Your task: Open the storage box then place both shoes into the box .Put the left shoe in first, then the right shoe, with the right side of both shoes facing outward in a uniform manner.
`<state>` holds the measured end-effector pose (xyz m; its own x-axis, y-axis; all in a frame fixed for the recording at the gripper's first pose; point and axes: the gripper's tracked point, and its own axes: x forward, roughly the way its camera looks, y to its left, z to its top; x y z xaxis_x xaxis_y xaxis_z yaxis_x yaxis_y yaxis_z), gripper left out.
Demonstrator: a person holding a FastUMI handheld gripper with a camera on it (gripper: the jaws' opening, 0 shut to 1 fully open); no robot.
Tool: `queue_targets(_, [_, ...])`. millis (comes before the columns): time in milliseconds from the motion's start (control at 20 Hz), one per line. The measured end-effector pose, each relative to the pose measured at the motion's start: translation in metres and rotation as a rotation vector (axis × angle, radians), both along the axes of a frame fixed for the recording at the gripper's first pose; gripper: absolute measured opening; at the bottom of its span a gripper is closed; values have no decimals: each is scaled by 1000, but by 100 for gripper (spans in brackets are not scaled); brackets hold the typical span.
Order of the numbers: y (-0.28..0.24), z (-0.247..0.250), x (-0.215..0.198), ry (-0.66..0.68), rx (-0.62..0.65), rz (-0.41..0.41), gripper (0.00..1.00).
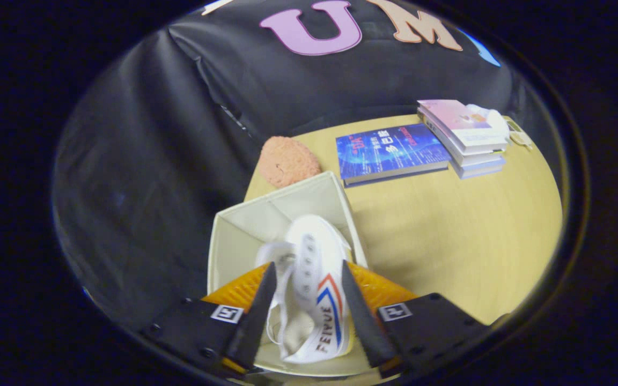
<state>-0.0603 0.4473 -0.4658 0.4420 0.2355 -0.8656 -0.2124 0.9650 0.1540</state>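
Between the fingers [307, 271], shoe [314, 279], over box [244, 225]

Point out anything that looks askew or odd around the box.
Nothing looks damaged or spilled. The tongs grip a white shoe over the open storage box, laces hanging loose. The box sits skewed to the blue book and stacked books beyond it.

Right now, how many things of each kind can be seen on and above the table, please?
Shoes: 1, a white shoe held between the gripper fingers, above the open storage box.
Storage boxes: 1, the storage box.
Books: 4, one blue book lying alone and a stack of three books.
Sponges: 1, a pink sponge.
Total: 7
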Motion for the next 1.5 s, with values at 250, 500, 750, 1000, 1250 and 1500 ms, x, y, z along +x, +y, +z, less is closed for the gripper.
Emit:
queue_targets(250, [-36,50,19,-132,-2,16,100])
queue_targets(500, [-117,113,48,-345,-55,13,99])
queue_targets(750, [-197,159,60,-488,-113,-59,99])
queue_targets(1000, [-238,224,66,-652,-113,-71,99])
queue_targets(1250, [-254,302,79,-806,-104,-29,98])
queue_targets(1500, [-263,358,82,-913,-63,0,98])
